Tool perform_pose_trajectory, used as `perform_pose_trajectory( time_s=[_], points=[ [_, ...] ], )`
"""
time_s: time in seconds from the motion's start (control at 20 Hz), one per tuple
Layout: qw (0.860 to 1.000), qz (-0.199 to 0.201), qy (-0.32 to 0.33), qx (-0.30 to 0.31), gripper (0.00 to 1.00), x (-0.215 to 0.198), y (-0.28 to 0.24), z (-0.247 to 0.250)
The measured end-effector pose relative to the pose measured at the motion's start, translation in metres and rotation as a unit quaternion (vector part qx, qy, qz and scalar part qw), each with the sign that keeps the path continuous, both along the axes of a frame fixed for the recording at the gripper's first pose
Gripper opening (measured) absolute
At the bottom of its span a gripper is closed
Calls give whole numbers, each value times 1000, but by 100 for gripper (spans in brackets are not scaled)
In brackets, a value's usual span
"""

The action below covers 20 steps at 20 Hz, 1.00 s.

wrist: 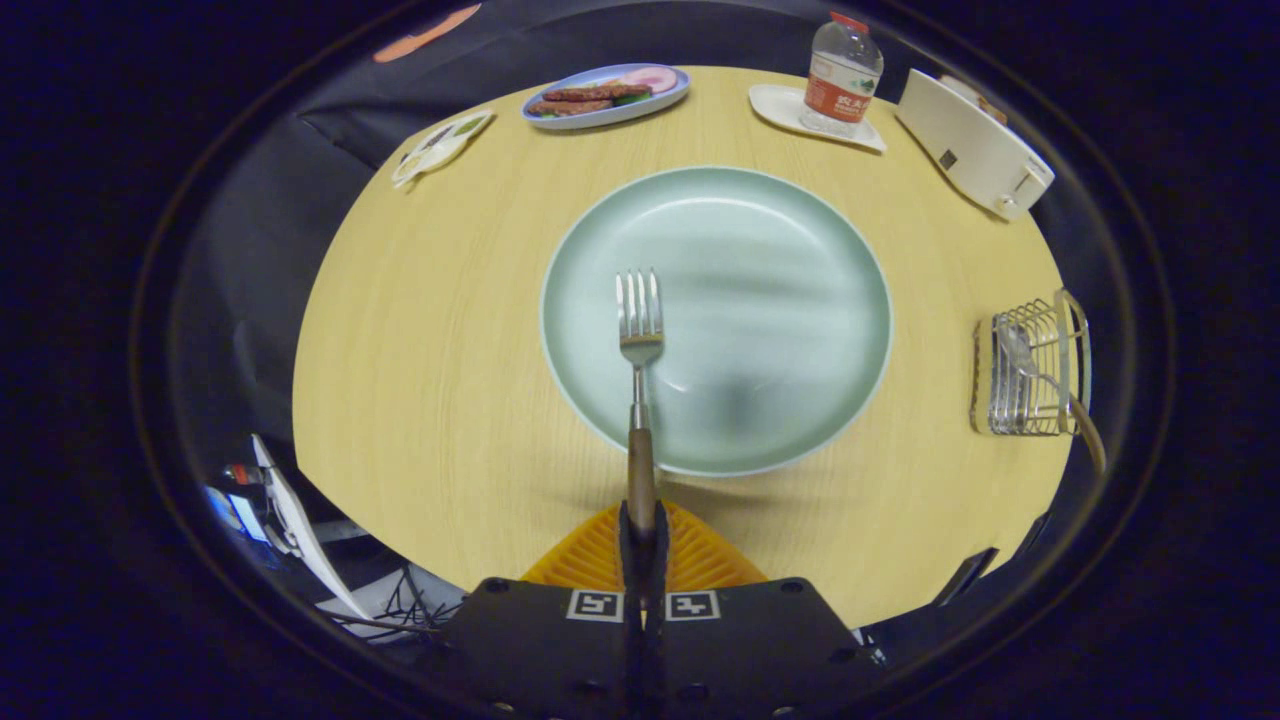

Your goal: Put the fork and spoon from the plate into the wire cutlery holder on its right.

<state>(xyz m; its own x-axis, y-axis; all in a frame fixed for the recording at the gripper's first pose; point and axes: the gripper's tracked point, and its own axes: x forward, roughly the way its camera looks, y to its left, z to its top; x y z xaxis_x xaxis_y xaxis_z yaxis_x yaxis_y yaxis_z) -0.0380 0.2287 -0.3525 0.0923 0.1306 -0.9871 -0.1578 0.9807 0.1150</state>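
My gripper [641,520] is shut on the wooden handle of the fork [639,340], which sticks straight out ahead of the fingers. Its metal tines hover over the near left part of the pale green plate [800,250], which has nothing lying in it. To the right of the plate stands the wire cutlery holder [1030,370]. The spoon [1040,375] rests inside it, bowl up, with its wooden handle leaning out toward the table's near edge.
A round wooden table [430,350] carries everything. At the back are a blue dish of food [606,96], a small white dish [440,145], a water bottle [842,75] on a white tray, and a white toaster [975,145].
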Motion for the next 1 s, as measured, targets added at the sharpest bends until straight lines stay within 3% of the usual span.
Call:
perform_pose_trajectory(
  time_s=[0.4, 0.7, 1.0],
  points=[
    [998, -20, -16, 55, 1, 11, -30, 84],
    [996, -61, -46, 48, 1, 38, -130, 146],
    [995, -84, -41, 23, 0, 37, -216, 162]
  ],
)
